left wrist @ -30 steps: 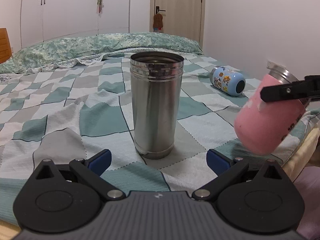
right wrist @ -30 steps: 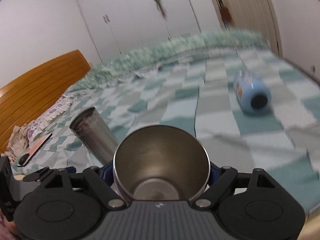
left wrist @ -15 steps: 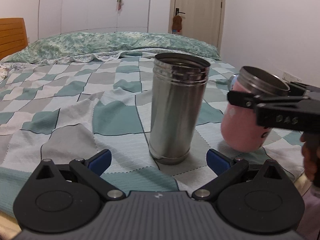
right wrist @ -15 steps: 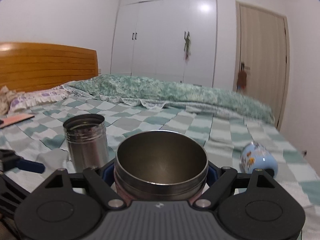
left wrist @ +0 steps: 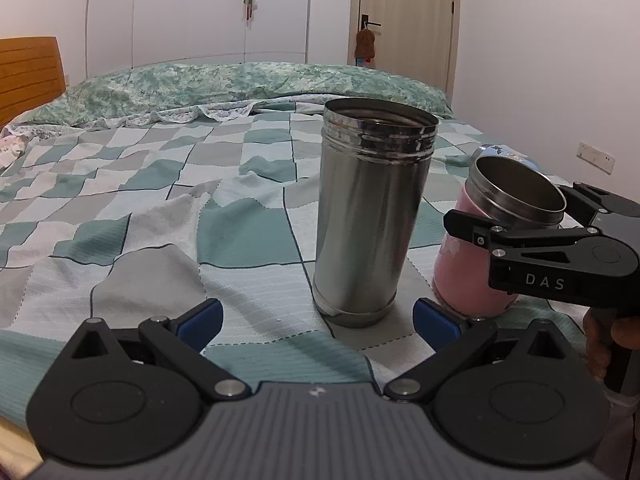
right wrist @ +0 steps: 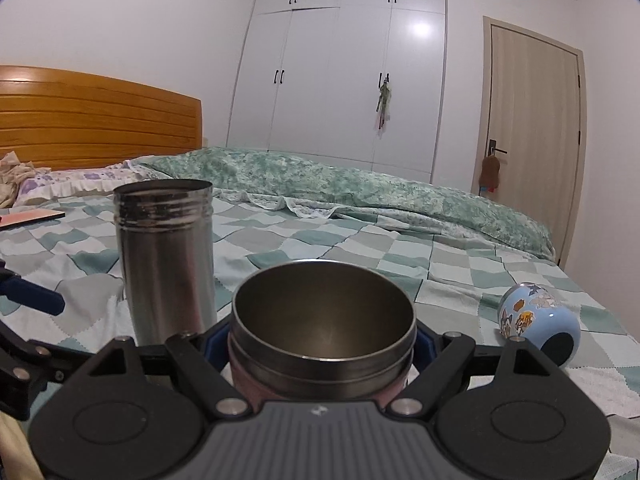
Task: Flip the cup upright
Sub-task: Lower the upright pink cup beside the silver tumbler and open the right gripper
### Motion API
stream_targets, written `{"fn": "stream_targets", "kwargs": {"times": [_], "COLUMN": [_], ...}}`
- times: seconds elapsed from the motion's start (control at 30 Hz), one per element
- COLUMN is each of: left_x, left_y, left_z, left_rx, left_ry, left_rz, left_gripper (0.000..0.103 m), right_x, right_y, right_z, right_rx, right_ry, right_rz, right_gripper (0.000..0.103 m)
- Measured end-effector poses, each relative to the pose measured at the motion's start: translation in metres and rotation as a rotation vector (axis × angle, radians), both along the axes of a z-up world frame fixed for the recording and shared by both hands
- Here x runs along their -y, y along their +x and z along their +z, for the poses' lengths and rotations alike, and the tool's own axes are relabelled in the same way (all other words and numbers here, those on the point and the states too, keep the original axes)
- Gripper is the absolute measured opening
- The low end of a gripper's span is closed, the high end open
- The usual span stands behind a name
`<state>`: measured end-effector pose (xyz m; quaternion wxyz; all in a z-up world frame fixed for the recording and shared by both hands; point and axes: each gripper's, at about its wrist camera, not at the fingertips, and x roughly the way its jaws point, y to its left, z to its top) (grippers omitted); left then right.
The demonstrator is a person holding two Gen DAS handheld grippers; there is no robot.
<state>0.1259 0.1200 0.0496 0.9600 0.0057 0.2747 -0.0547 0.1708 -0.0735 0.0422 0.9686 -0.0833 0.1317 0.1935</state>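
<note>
right tongs [right wrist: 322,344] grip the pink cup [left wrist: 476,280], mouth up, seemingly resting on the bed [left wrist: 160,240]; left tongs [left wrist: 316,320] gape empty. next: release gently, since bedding may tip it.

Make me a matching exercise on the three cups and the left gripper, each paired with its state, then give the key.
Things:
1. pink cup
2. steel cup
3. blue cup
4. left gripper

States:
A. lying on its side on the quilt
B. open, holding nothing
C. standing free, mouth up
D. clamped in the right gripper, mouth up

Pairs: 1-D, 2-C, 3-A, 4-B
</note>
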Motion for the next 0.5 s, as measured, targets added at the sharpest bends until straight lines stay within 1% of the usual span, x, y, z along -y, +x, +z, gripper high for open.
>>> {"fn": "stream_targets", "kwargs": {"times": [0.07,0.13,0.17,0.2,0.33,0.5], "left_x": [0.002,0.005,0.006,0.008,0.018,0.037], "left_y": [-0.002,-0.004,-0.006,-0.009,-0.019,-0.039], "left_z": [0.001,0.003,0.005,0.007,0.015,0.027], "left_rx": [0.002,0.007,0.012,0.018,0.049,0.111], "left_ry": [0.006,0.01,0.011,0.011,0.017,0.008], "left_rz": [-0.001,0.0,-0.001,-0.004,-0.016,-0.032], "left_gripper": [0.103,0.103,0.103,0.103,0.103,0.103], "right_x": [0.001,0.005,0.007,0.009,0.024,0.051], "right_y": [-0.001,-0.004,-0.008,-0.012,-0.03,-0.054], "right_z": [0.001,0.004,0.006,0.009,0.019,0.031], "right_rx": [-0.002,0.002,0.014,0.028,0.07,0.113], "right_ry": [0.001,0.019,0.027,0.034,0.072,0.113], "right_rz": [0.004,0.017,0.017,0.017,0.02,0.0], "right_gripper": [0.085,0.09,0.098,0.102,0.103,0.103]}}
